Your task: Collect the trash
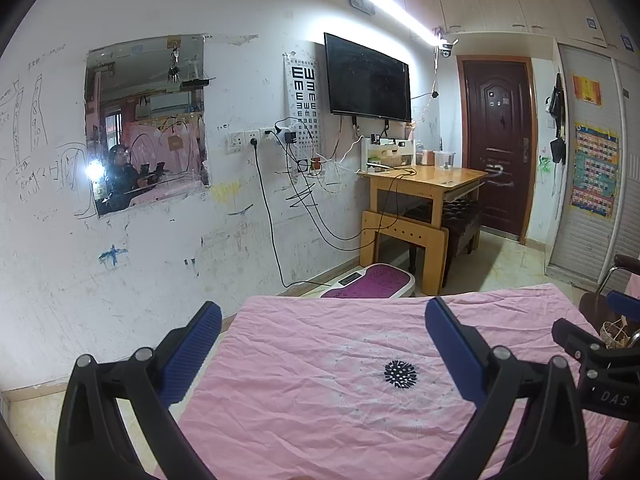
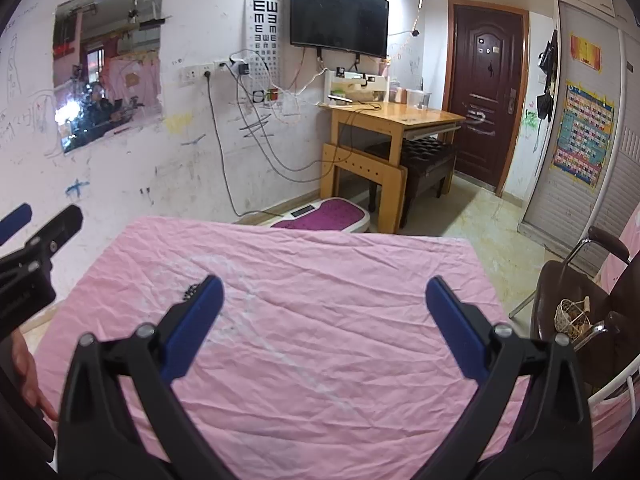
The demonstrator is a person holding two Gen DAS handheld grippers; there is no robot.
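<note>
"DAS" on right tool (image 1: 608, 360), E-letter eye chart (image 1: 305, 112) on wall

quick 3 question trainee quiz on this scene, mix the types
1. True or false: both tools are open and hold nothing.
2. What is on the chair seat? A) a small basket B) a shoe C) a bottle
3. Fill in: the sheet is ____ in colour.

Key:
1. True: the left tool and right tool both gape over the sheet.
2. A, the basket.
3. Pink.
</note>
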